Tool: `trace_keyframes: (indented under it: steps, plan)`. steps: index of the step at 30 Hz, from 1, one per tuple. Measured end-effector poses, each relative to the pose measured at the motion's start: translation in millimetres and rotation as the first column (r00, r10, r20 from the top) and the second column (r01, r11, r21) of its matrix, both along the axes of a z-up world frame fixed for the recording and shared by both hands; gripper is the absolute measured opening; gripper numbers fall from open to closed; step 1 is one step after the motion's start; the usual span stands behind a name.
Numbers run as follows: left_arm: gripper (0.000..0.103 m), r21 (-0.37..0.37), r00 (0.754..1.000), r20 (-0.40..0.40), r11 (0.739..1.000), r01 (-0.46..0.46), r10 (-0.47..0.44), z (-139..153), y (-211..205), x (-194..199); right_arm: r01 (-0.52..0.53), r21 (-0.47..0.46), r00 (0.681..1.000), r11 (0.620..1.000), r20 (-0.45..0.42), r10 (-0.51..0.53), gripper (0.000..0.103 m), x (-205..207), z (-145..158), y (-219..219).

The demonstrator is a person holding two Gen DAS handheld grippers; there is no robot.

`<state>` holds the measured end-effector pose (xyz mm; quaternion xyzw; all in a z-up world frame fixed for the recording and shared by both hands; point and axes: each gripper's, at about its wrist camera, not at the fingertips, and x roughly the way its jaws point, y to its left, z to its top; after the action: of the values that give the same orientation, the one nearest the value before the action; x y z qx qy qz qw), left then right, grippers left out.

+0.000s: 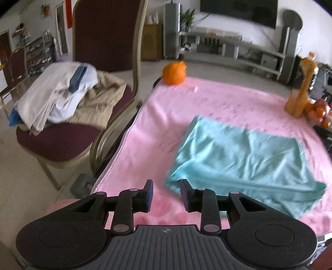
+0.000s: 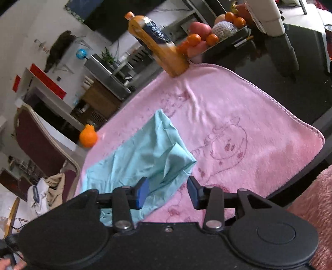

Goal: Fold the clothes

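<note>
Left wrist shows your left gripper [image 1: 166, 192] and right gripper [image 2: 168, 192] both released (nothing held); pinch the limp, light cloth [image 1: 238, 153] by its 7 o'clock corner.

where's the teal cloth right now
The teal cloth lies folded on the pink blanket, just ahead of both open grippers, with the orange bottle beyond it.

White walls carry a dark flat-screen television [image 1: 238, 10] above a long grey media shelf unit [image 1: 232, 48]. A maroon-upholstered, gold-framed banquet chair [image 1: 103, 41] stands on pale floor tiles [image 1: 18, 176].
</note>
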<state>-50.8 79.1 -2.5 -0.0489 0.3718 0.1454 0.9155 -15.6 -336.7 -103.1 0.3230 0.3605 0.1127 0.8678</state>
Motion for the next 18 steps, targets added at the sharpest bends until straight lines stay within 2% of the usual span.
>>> trace_keyframes:
  steps: [5,7,9,13,18]
  plan:
    - [0.034,0.001,0.998,0.021,0.998,0.064,-0.064,2.3,-10.3,-3.2,0.05,0.03,0.999,0.998,-0.001,-0.05,0.04,-1.1,-5.3,-3.4]
    - [0.034,-0.002,0.998,0.019,0.998,0.067,-0.067,-3.3,-7.2,-1.4,0.048,0.015,0.999,0.999,-0.001,-0.048,0.04,-0.3,-4.3,1.0]
    - [0.034,-0.016,0.998,0.014,0.998,0.062,-0.061,-10.3,-1.5,2.9,0.044,-0.031,0.999,0.999,0.007,-0.044,0.04,-2.2,-1.0,7.5]
    - [0.034,-0.093,0.998,0.011,0.994,0.063,-0.063,-23.3,15.3,8.4,0.045,-0.14,0.999,0.989,0.008,-0.045,0.04,-6.3,7.7,22.2]
    - [0.034,-0.179,0.996,0.07,0.981,0.07,-0.058,-24.3,42.2,0.0,0.025,-0.285,1.0,0.958,0.017,-0.021,0.041,-6.6,30.2,54.3]
